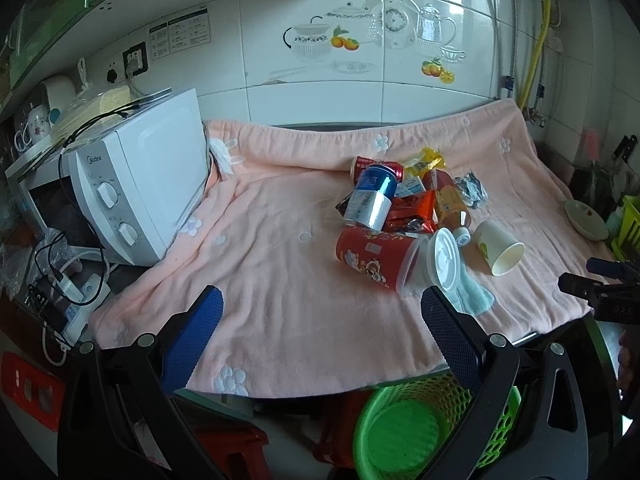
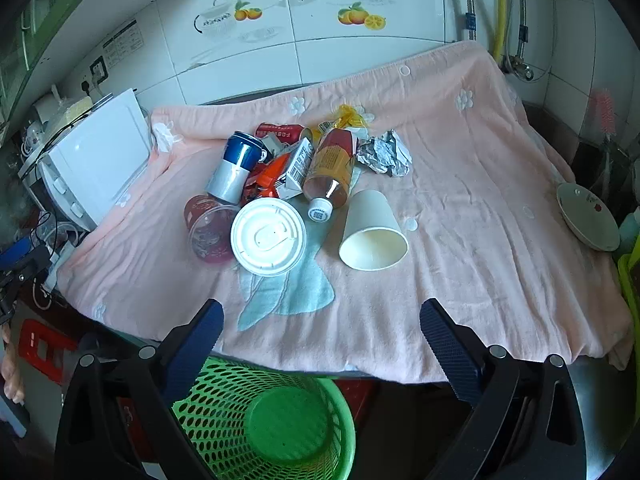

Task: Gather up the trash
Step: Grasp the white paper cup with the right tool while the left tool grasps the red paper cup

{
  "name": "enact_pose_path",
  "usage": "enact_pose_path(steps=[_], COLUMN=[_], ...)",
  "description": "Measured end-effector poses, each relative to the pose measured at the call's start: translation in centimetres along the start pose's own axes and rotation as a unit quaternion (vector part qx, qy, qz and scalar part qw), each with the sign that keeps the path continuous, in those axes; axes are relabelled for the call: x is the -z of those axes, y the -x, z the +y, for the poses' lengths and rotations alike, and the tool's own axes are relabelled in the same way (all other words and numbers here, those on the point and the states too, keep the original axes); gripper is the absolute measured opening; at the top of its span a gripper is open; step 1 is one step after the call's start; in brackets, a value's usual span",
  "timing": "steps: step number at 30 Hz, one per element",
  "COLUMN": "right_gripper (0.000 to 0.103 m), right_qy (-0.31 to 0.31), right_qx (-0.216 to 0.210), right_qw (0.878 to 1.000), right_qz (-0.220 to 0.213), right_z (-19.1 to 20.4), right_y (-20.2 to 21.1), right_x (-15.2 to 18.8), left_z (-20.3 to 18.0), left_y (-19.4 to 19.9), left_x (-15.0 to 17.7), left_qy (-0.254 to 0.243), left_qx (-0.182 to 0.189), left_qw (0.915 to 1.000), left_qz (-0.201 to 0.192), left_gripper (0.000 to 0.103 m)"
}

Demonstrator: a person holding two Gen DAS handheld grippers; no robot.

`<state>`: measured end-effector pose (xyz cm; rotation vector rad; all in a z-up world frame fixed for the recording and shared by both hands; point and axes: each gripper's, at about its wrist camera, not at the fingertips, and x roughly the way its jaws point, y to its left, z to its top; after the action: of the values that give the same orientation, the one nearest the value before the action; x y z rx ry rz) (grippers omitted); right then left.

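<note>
Start of collection: left gripper (image 1: 320, 320) and right gripper (image 2: 320, 328) both wide apart, empty; next, grasp paper cup (image 2: 372, 228) for green basket (image 2: 280, 424).

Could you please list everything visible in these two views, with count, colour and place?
pink flowered towel: 1, pink, spread over the counter.
white paper cup: 1, white, on its side, right of the pile.
round white plastic lid: 1, white, front of the pile.
clear cup with red print: 1, red and clear, lying left of the lid.
blue and silver can: 1, pile's left.
red can: 1, pile's back.
orange-labelled plastic bottle: 1, lying in the pile.
crumpled foil: 1, silver, pile's right.
green mesh basket: 1, below the counter's edge.
white microwave: 1, left.
white dish: 1, far right.
left gripper: open, empty.
right gripper: open, empty.
</note>
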<state>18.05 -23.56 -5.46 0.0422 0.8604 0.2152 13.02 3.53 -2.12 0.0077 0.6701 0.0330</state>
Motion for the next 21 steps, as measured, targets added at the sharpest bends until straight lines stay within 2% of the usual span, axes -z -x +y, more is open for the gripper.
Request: enact_pose_path(steps=[6, 7, 9, 11, 13, 15, 19, 21], right_gripper=[0.094, 0.092, 0.083, 0.083, 0.082, 0.077, 0.076, 0.071], right_qy=[-0.001, -0.001, -0.002, -0.003, -0.004, -0.013, -0.014, -0.012], right_qx=[0.002, 0.001, 0.003, 0.006, 0.009, 0.007, 0.016, 0.018], right_qw=[0.999, 0.999, 0.998, 0.997, 0.996, 0.995, 0.992, 0.990], right_qz=[0.037, 0.046, 0.063, 0.077, 0.090, 0.104, 0.128, 0.141], right_z=[-1.6, -1.9, -2.4, -3.0, -3.5, -4.0, -4.7, -4.8], right_y=[-4.0, -4.9, -6.4, -7.9, -9.2, -10.5, -13.0, -14.1], right_x=[-3.7, -4.3, -5.3, -6.1, -6.8, -7.4, -8.3, -8.3], left_z=[-0.2, -0.3, -0.5, -0.6, -0.7, -0.9, -1.7, -2.1], left_y=[-2.8, -3.3, -4.1, -5.0, -6.0, -6.9, -9.1, -10.3], left_x=[-1.5, -1.8, -2.4, -3.0, -3.7, -4.5, -5.7, -6.1], left_qy=[-0.003, -0.005, -0.008, -0.006, -0.002, 0.002, 0.004, 0.010], left_qx=[0.002, 0.000, 0.002, 0.006, 0.014, 0.020, 0.032, 0.040], left_qw=[0.9998, 0.9998, 0.9997, 0.9995, 0.9991, 0.9986, 0.9970, 0.9956], left_qz=[0.019, 0.020, 0.025, 0.032, 0.040, 0.049, 0.070, 0.084], left_gripper=[0.098, 0.098, 0.098, 0.098, 0.098, 0.098, 0.098, 0.098])
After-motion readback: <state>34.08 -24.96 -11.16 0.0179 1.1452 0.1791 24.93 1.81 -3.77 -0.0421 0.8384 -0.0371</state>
